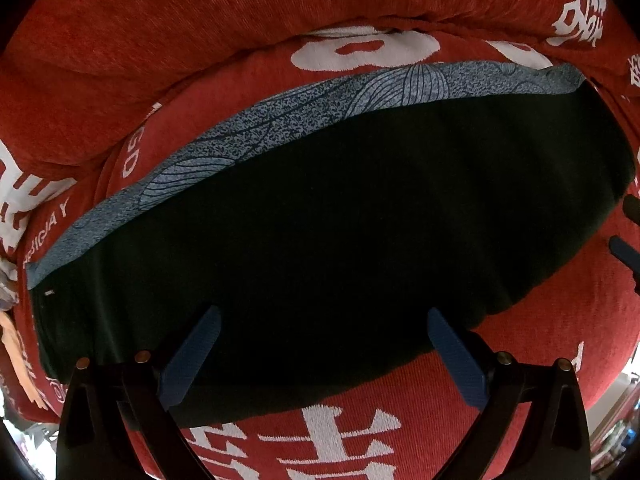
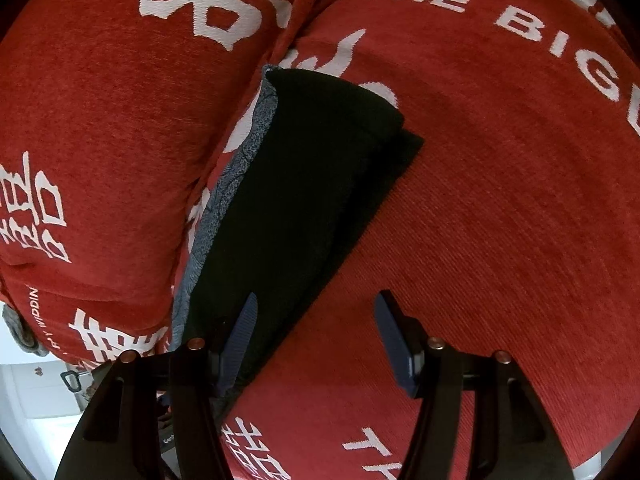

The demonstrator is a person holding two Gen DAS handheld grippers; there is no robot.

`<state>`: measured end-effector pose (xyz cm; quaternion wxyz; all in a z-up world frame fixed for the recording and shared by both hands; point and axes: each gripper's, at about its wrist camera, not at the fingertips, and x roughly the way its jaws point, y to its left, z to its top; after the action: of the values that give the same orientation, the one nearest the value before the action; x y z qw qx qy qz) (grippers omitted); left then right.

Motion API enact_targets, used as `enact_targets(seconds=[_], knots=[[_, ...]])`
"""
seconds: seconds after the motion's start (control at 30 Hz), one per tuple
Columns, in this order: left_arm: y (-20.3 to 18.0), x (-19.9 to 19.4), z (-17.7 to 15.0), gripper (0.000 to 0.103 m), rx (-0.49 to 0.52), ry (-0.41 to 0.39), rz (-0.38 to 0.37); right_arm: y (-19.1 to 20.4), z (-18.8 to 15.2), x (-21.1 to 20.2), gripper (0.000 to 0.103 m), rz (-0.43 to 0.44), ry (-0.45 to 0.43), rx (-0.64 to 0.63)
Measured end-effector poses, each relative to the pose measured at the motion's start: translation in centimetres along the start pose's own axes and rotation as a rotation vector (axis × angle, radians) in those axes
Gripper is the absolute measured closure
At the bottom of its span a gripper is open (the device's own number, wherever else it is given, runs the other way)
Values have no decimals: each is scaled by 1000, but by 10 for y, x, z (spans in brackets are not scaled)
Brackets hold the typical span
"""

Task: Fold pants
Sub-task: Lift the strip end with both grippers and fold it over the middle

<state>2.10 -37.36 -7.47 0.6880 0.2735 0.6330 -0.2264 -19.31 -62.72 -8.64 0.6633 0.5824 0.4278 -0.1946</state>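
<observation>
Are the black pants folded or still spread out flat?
Folded. The pants lie as a narrow strip with a second layer's edge showing beside the top one, on the red cover. Neither claw holds them.

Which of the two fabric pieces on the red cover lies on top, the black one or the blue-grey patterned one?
The black pants lie on top; the blue-grey patterned fabric shows only as a strip along their far edge.

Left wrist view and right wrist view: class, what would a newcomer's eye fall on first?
First, the red cover with big white lettering, filling both views. Next, the black pants lying folded across it, a blue-grey patterned strip along their far edge. Both sets of jaws stand open near the pants.
</observation>
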Motion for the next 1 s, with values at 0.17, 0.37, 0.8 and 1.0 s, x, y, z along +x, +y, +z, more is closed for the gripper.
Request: enact_targets(seconds=[0.17, 0.37, 0.8, 1.0], knots=[[4, -12, 3, 0, -25, -45, -46, 0, 4, 3, 37, 39, -17, -5], [-6, -20, 16, 10, -20, -87, -103, -3, 22, 18, 37, 132, -92, 9], [-48, 13, 31, 14, -5, -167, -23, 51, 13, -9, 89, 178, -133, -151], [-16, 7, 35, 14, -43, -103, -107, 121, -18, -24, 90, 88, -151, -375]])
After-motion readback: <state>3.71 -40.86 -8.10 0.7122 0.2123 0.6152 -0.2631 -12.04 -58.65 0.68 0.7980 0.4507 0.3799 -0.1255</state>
